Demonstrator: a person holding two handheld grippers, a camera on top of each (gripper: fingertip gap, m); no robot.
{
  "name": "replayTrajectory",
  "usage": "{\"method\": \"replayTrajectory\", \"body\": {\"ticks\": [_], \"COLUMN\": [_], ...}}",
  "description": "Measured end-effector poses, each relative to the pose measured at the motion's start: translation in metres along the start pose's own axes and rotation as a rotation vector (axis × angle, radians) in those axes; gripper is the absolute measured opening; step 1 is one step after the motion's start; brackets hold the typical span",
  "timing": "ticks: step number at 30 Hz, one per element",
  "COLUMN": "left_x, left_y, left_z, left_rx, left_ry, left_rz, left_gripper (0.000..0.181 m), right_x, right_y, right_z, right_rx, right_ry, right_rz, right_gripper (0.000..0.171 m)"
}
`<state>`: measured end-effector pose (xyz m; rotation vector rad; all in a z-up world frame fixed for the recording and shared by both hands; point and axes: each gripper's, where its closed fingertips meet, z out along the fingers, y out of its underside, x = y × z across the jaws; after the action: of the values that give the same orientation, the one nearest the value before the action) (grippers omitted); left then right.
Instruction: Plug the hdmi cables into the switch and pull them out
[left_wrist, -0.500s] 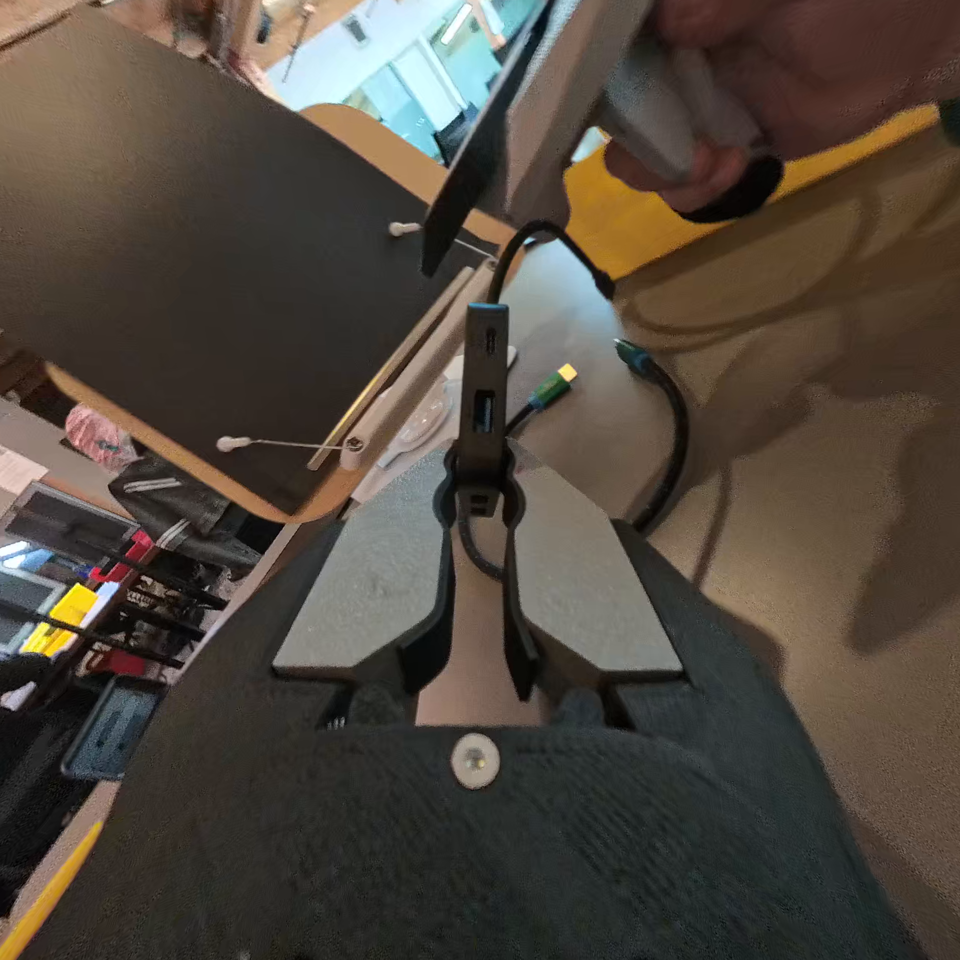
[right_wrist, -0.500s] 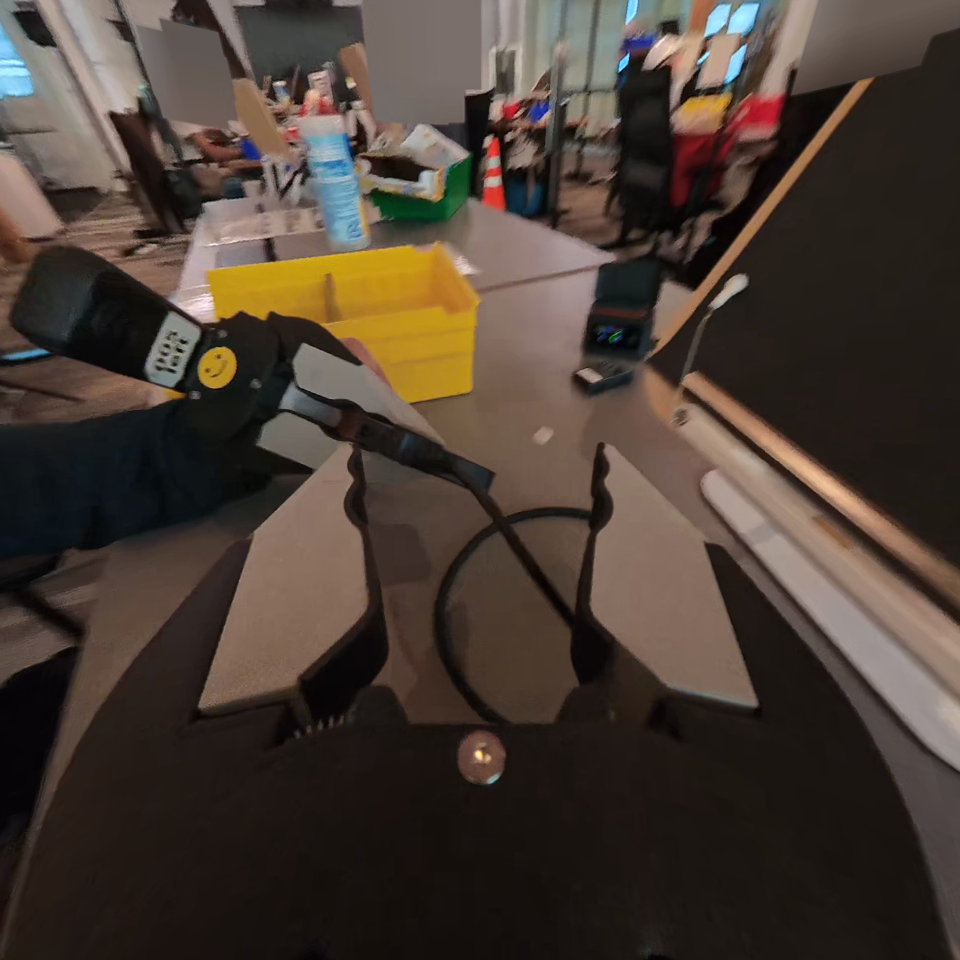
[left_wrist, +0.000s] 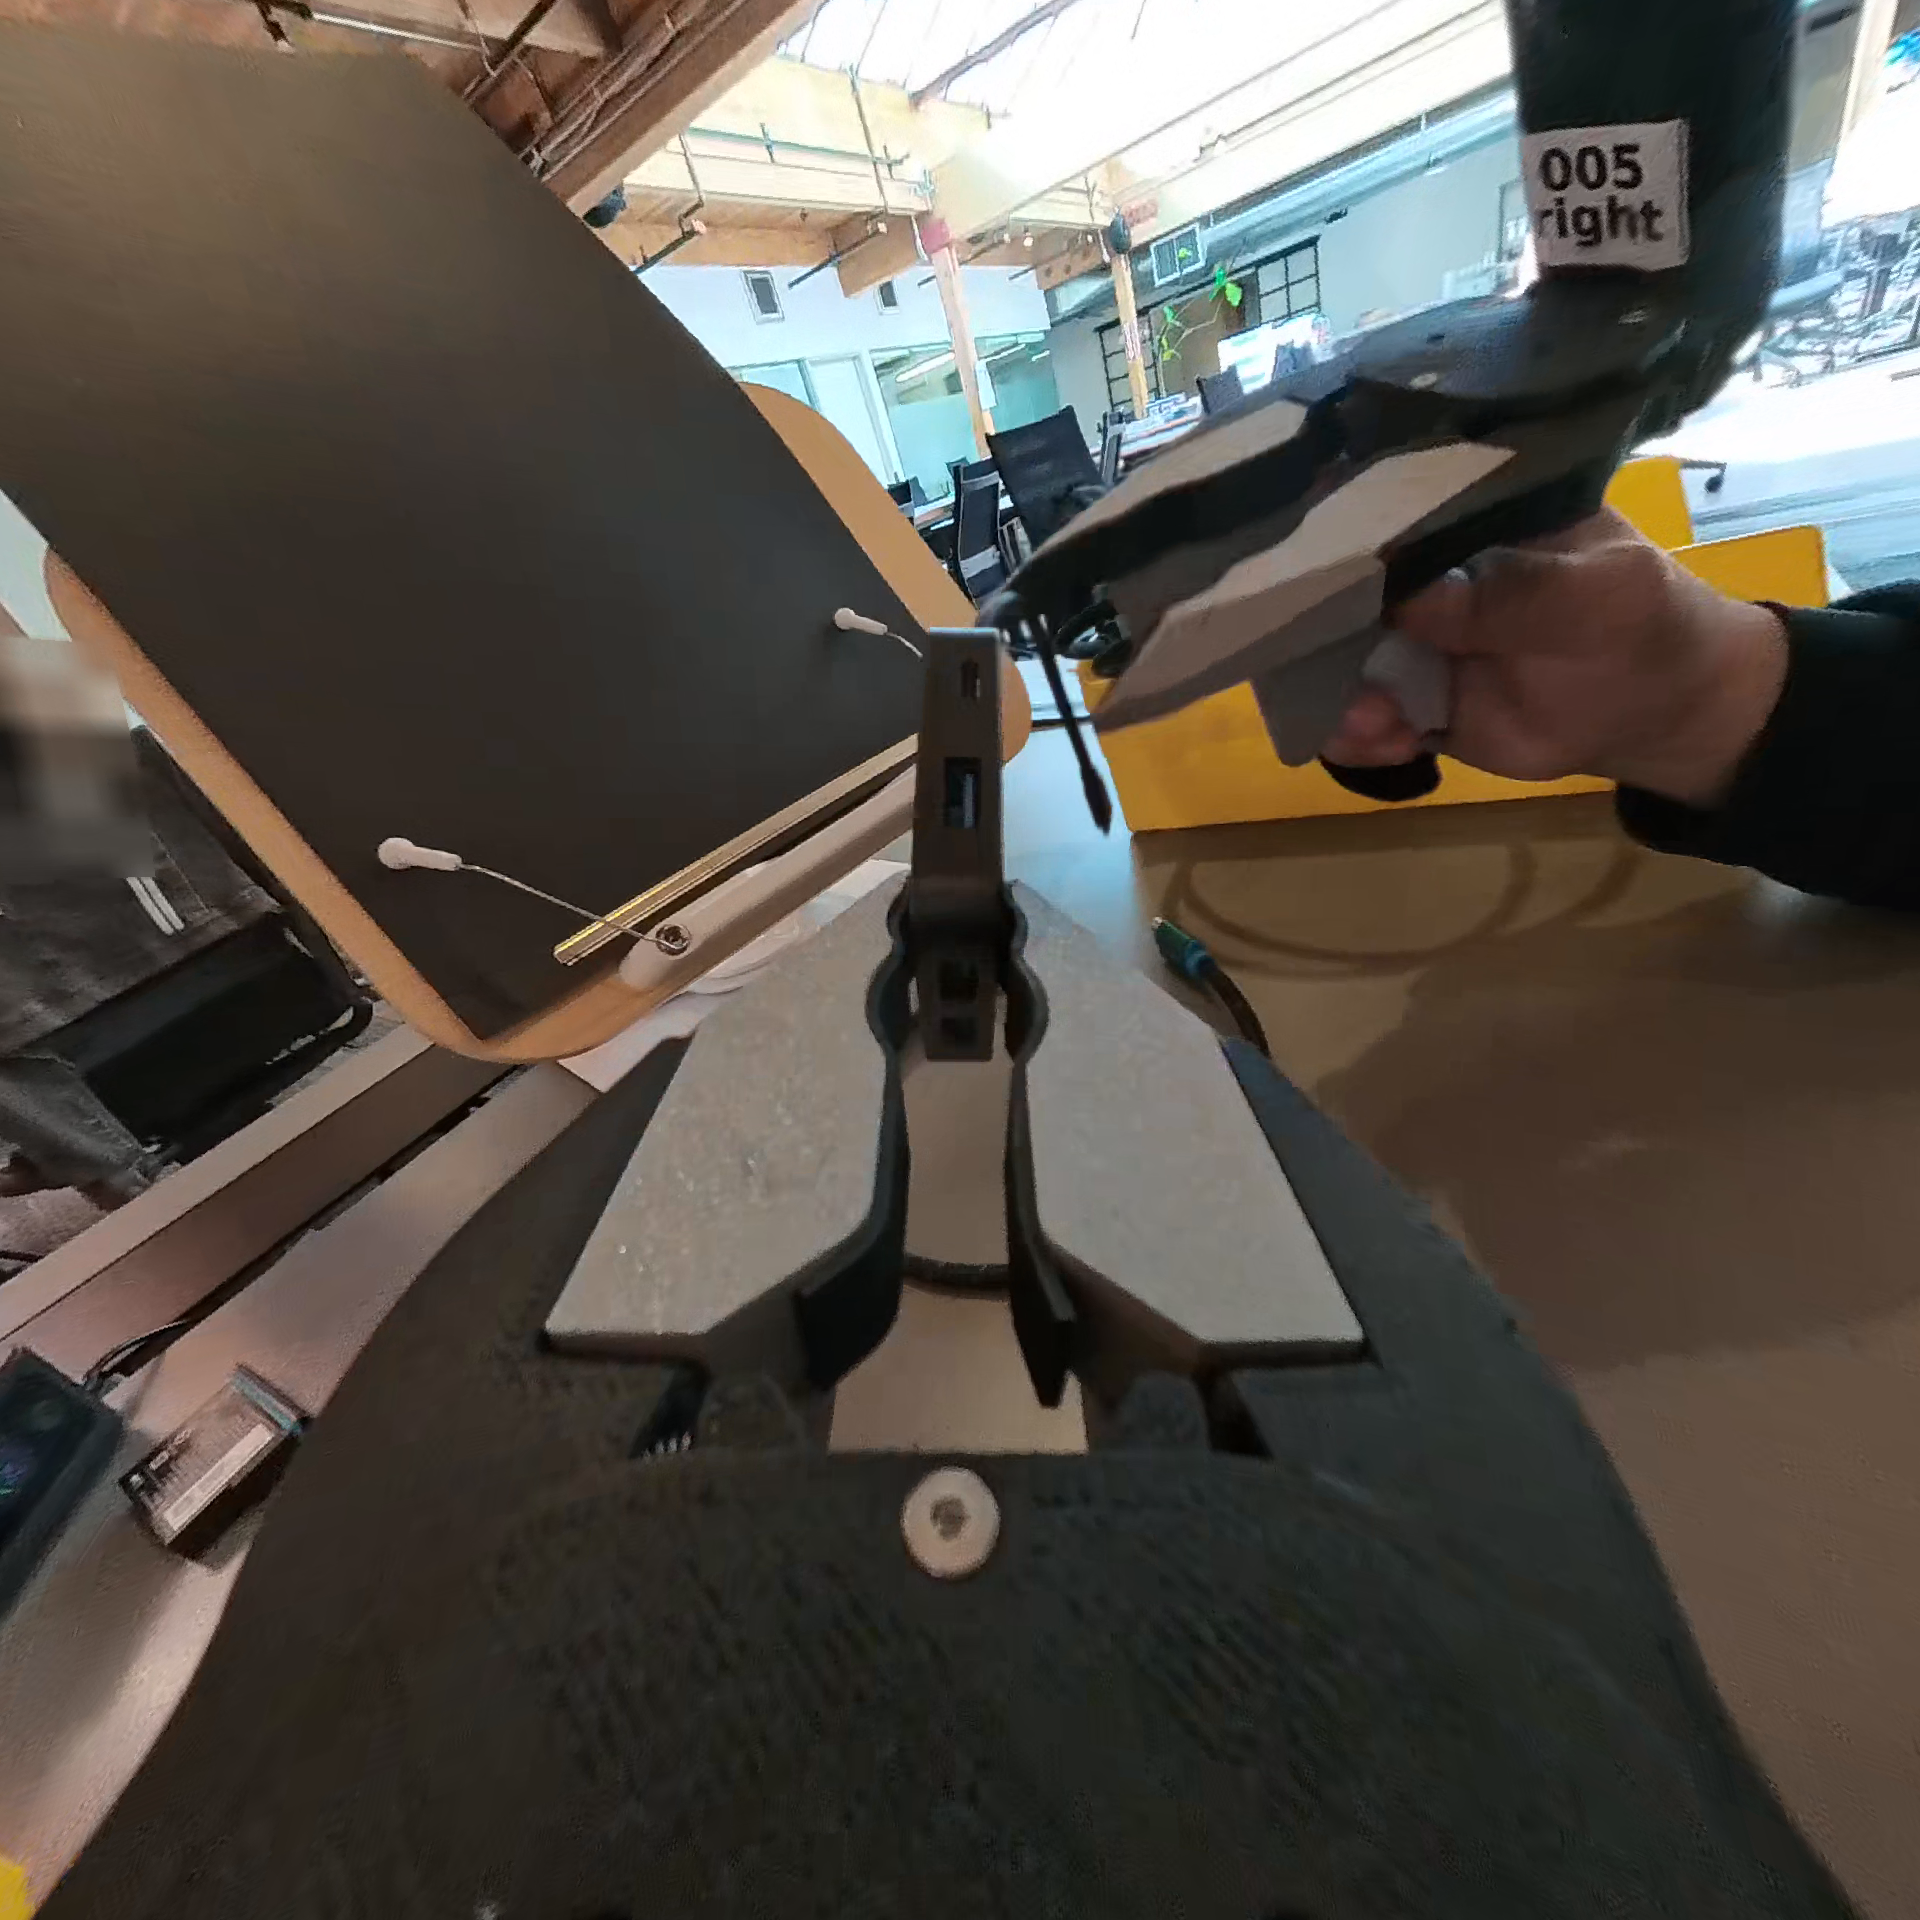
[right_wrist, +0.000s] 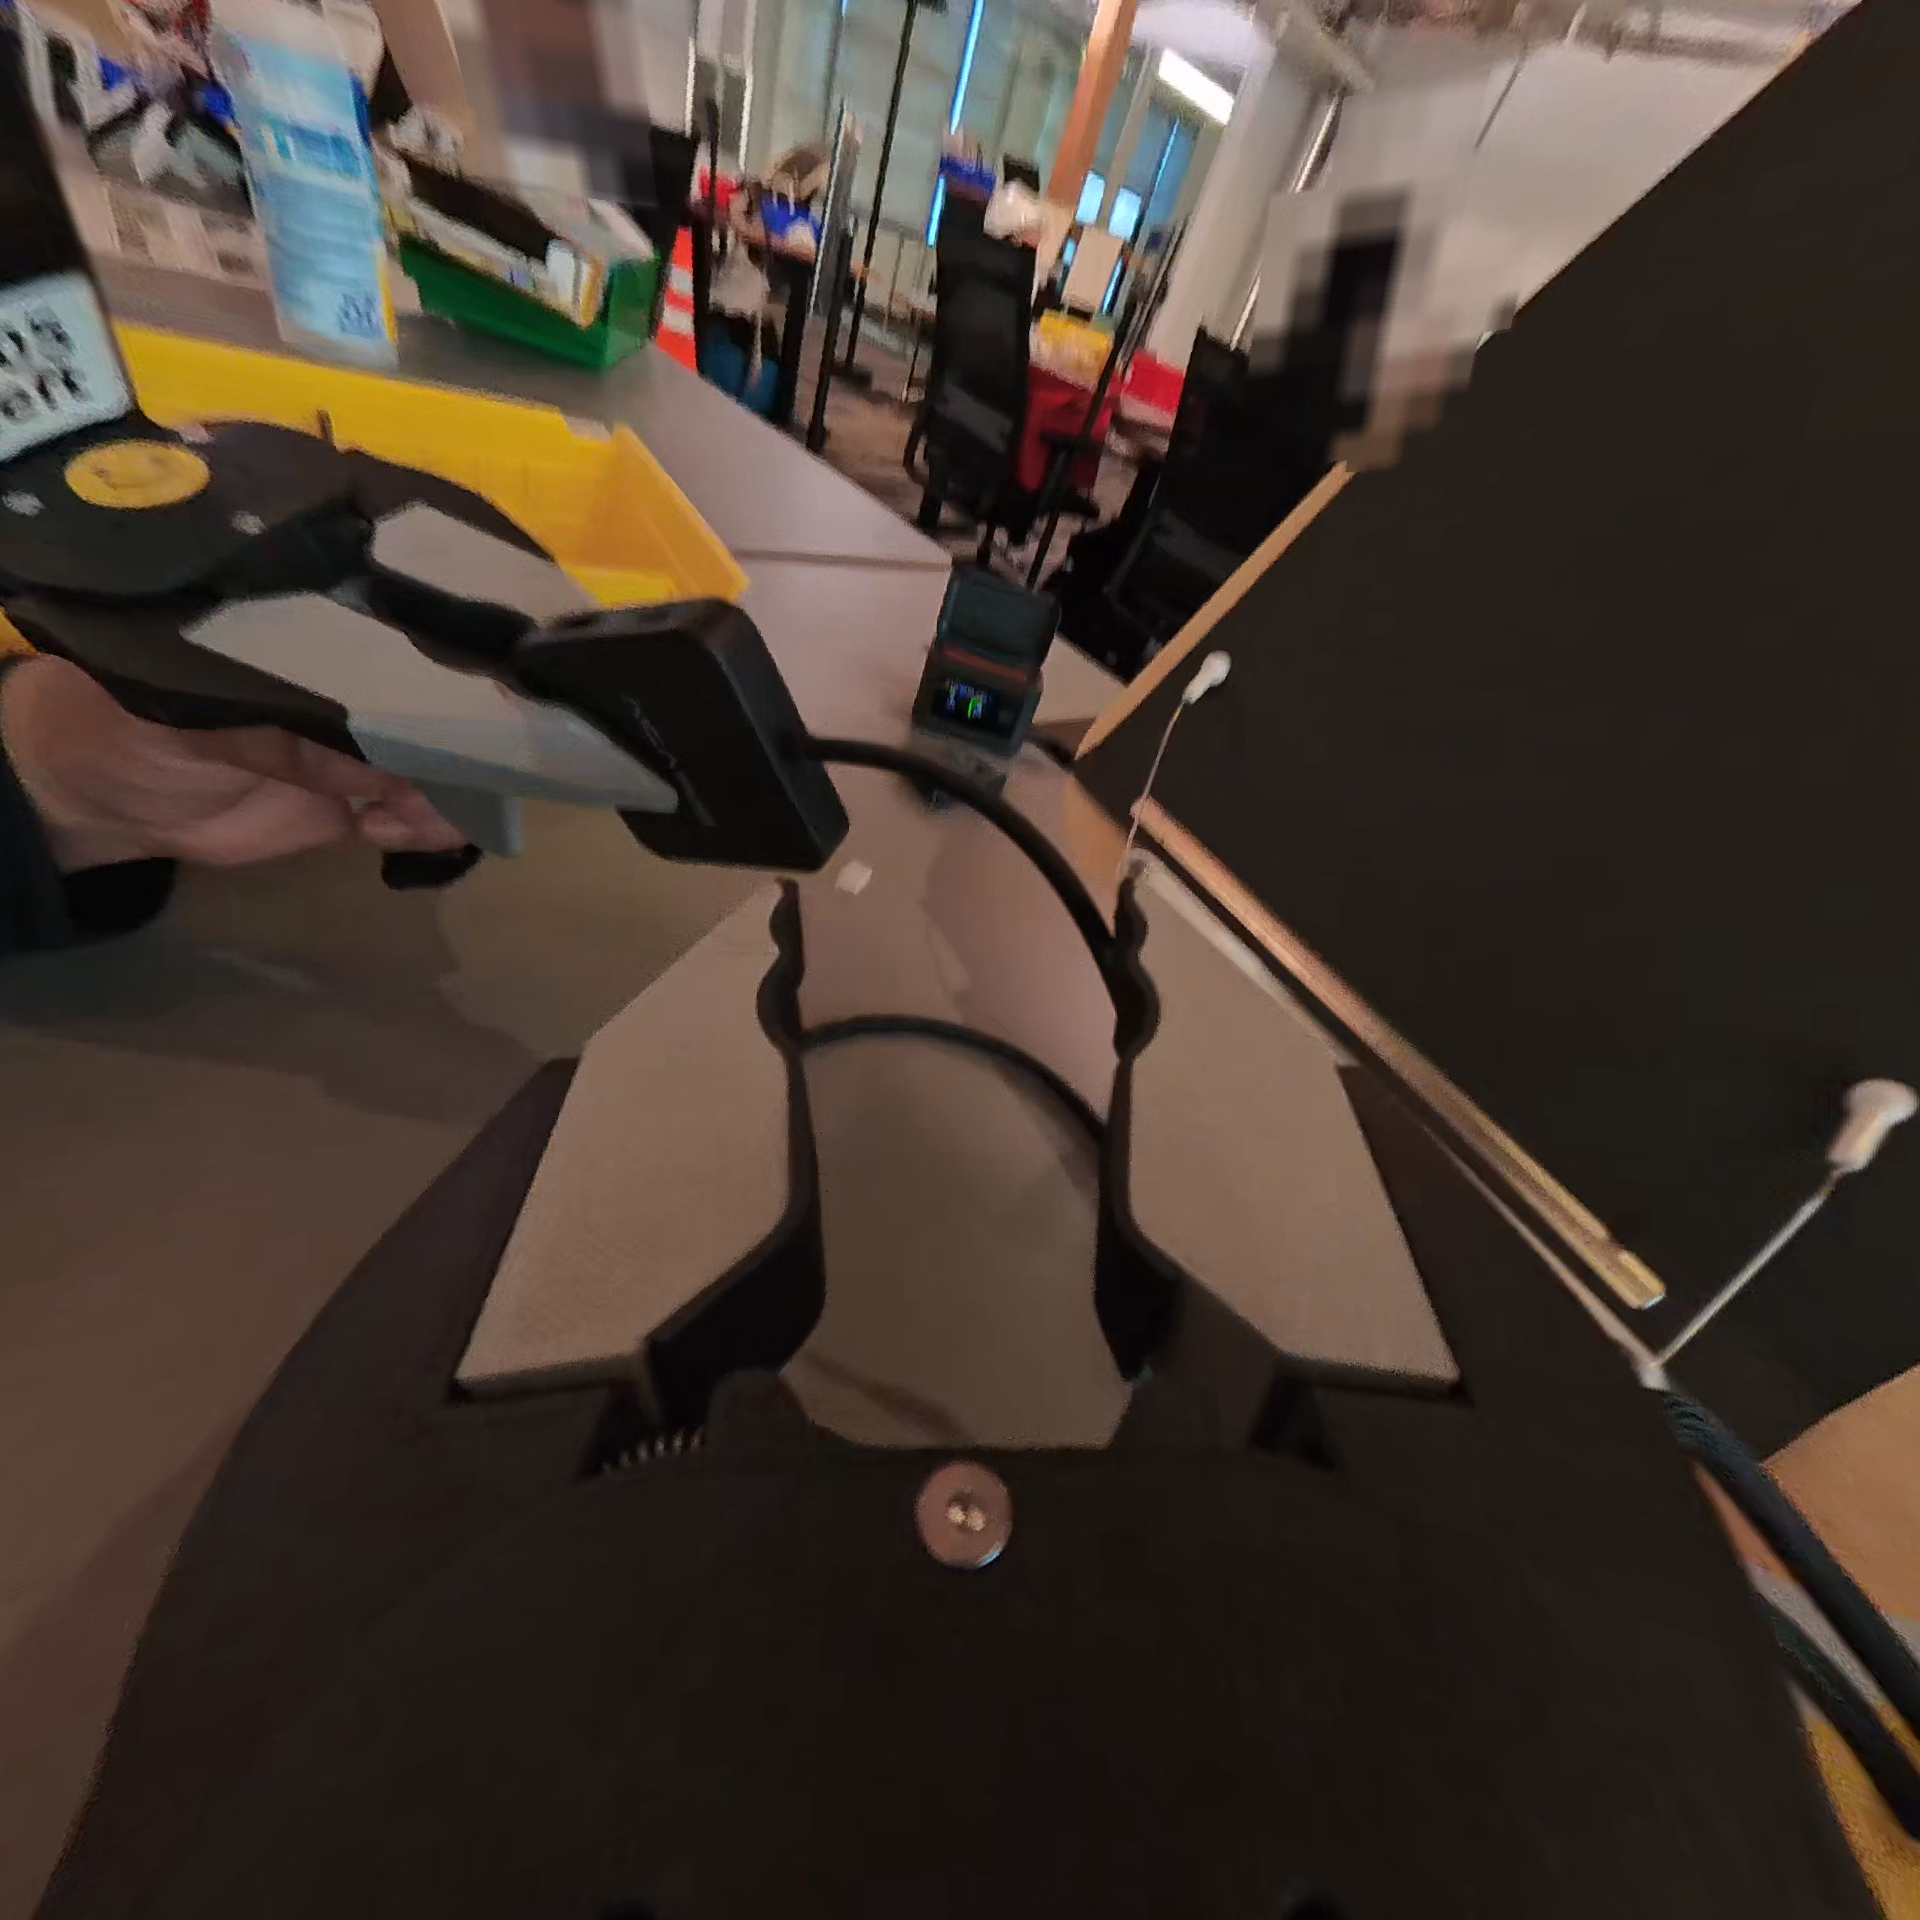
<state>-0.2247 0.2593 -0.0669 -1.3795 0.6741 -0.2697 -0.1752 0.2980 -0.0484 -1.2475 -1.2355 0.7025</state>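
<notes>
item: switch (left_wrist: 958, 821) — small dark box with ports along its narrow edge, clamped upright between the tips of the left gripper (left_wrist: 956, 966), jaws drawn narrow on its lower end. lifted clear of the table (left_wrist: 1558, 1195), ported edge turned up and outward, presumably so a plug can be brought to it from the other side. its own short lead (right_wrist: 997, 831) curls from one end down toward the tabletop.

item: right gripper (right_wrist: 951, 940) — jaws wide, nothing pinched between them; in its own view the lead merely passes by the right finger. from the left wrist view it hangs just above and beside the top of the switch, a thin dark cable (left_wrist: 1070, 727) dangling under it; whether that cable is caught on it i cannot tell.

item: green-tipped hdmi plug (left_wrist: 1179, 940) — lying on the table just right of the left gripper, unplugged, apart from the switch.

item: yellow bin (left_wrist: 1299, 769), farther back; black board (left_wrist: 364, 468) leaning at the left, with white pins.

judgement: no cable is seated in any port; plugging not yet achieved.

change from half a second earlier: the left gripper has tipped up, so the room's ceiling now shows and the switch stands against the board edge; the right gripper has swung from overhead to the right side, its hand (left_wrist: 1558, 665) now in full view. the second, yellow-tipped plug seen on the table then is out of sight.
</notes>
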Motion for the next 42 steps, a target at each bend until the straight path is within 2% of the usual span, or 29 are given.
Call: {"method": "replayTrajectory", "body": {"ticks": [4, 6, 9, 12, 17, 20, 23, 25, 26, 33, 38, 42], "left_x": [-0.002, -0.005, -0.007, 0.004, 0.032, 0.048, 0.054, 0.05, 0.049, 0.041, 0.042, 0.055], "left_y": [-0.02, -0.031, -0.033, -0.031, -0.025, -0.023, -0.023, -0.029, -0.032, -0.025, -0.028, -0.039], "left_z": [-0.006, -0.012, -0.015, -0.011, -0.007, -0.006, -0.007, -0.009, -0.01, -0.009, -0.011, -0.011], "left_rx": [0.101, 0.153, 0.153, 0.128, 0.086, 0.062, 0.059, 0.09, 0.108, 0.094, 0.115, 0.178], "left_ry": [0.001, 0.001, -0.005, 0.035, 0.169, 0.227, 0.244, 0.248, 0.255, 0.176, 0.228, 0.273], "left_rz": [-0.052, -0.082, -0.071, -0.032, 0.026, 0.082, 0.104, 0.047, 0.009, 0.027, -0.079, -0.076], "left_gripper": [0.01, 0.01, 0.011, 0.011, 0.011, 0.011, 0.011, 0.016, 0.018, 0.025, 0.024, 0.018], "right_x": [-0.017, -0.028, -0.03, -0.028, -0.051, -0.076, -0.081, -0.08, -0.079, -0.08, -0.075, -0.077], "right_y": [0.047, 0.055, 0.044, 0.015, -0.018, -0.014, -0.008, -0.013, -0.017, -0.021, -0.042, -0.052], "right_z": [0.018, 0.024, 0.023, 0.013, -0.006, -0.009, -0.006, -0.011, -0.013, -0.015, -0.031, -0.042], "right_rx": [-0.248, -0.288, -0.239, -0.101, 0.074, 0.057, 0.026, 0.064, 0.084, 0.144, 0.291, 0.378], "right_ry": [-0.108, -0.139, -0.126, -0.119, -0.286, -0.42, -0.44, -0.453, -0.459, -0.419, -0.466, -0.538], "right_rz": [0.022, 0.009, -0.016, -0.014, 0.01, -0.019, -0.04, -0.043, -0.04, -0.14, -0.082, -0.037], "right_gripper": [0.055, 0.057, 0.062, 0.059, 0.044, 0.036, 0.03, 0.015, 0.014, 0.011, 0.01, 0.011]}}
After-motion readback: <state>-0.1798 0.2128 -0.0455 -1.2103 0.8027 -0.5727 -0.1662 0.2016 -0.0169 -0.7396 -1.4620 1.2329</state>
